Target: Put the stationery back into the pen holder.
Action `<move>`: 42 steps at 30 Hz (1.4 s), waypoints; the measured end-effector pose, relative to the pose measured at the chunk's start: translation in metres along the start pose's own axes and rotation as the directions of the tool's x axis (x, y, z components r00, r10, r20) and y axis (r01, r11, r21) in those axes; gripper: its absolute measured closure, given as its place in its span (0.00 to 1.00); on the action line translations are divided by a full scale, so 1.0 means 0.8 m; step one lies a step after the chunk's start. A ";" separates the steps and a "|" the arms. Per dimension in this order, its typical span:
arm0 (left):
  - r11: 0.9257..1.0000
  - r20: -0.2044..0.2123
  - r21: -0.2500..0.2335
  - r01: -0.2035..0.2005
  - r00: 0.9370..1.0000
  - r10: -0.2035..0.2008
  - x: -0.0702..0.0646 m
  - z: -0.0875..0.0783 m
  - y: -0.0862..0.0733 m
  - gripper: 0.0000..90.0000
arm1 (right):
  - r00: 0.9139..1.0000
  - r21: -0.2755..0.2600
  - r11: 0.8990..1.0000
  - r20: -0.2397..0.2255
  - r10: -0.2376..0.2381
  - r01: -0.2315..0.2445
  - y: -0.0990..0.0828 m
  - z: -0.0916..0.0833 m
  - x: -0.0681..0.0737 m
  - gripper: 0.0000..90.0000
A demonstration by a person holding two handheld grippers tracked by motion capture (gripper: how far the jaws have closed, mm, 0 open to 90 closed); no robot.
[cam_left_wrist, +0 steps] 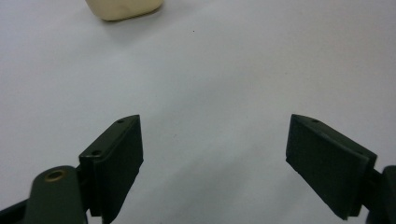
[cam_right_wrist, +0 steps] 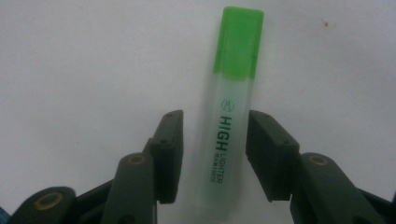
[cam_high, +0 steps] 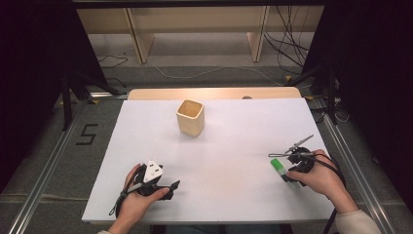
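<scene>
- While the right gripper (cam_high: 290, 170) sits at the right side of the white board (cam_high: 219, 146), a green highlighter (cam_right_wrist: 231, 112) lies flat on that board between its jaws; a narrow strip of board shows on each side of the barrel, so the pads are not pressing on it and the highlighter is released.
- Around it the board is bare; the nearest other thing is a cream square cup (cam_high: 190, 117), upright and well apart, toward the far middle of the board; nothing lies between cup and highlighter.
- From the high view, the highlighter (cam_high: 278, 167) lies with its green cap toward the board's middle and its other end toward the right hand (cam_high: 321, 178); its long axis runs slantwise across the board.
- Seen along the right gripper's jaws, the long axis runs with them, cap end away from the camera, the clear barrel with its lettering between the pads.
- Over at the near left, the left gripper (cam_left_wrist: 215, 158) is spread wide with nothing inside, only board beneath; the cup's base (cam_left_wrist: 123, 8) shows ahead of it.
</scene>
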State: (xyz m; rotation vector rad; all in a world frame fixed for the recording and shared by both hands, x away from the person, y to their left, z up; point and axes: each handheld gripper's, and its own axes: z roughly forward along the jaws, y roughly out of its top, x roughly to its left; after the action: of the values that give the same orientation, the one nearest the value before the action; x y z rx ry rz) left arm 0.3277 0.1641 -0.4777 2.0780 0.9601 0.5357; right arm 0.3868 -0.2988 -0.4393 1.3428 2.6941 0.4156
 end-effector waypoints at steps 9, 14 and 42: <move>1.000 -0.001 0.000 -0.003 1.000 0.003 0.000 0.000 0.000 0.21 | 1.000 0.049 0.999 0.014 -0.012 0.012 0.004 0.004 0.001 0.62; 1.000 -0.002 0.000 -0.002 1.000 0.002 0.000 0.000 0.000 0.21 | 0.999 0.070 0.997 0.025 -0.020 0.018 0.006 0.005 0.000 0.62; 1.000 0.000 -0.001 0.001 1.000 -0.001 0.000 0.000 0.000 0.21 | 0.999 0.150 0.989 0.035 0.001 -0.006 0.014 0.015 0.001 0.65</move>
State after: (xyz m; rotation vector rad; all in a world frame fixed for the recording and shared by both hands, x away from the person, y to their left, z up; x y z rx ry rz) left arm 0.3275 0.1641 -0.4777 2.0767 0.9600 0.5357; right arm 0.3975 -0.2889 -0.4472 1.3782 2.7424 0.1914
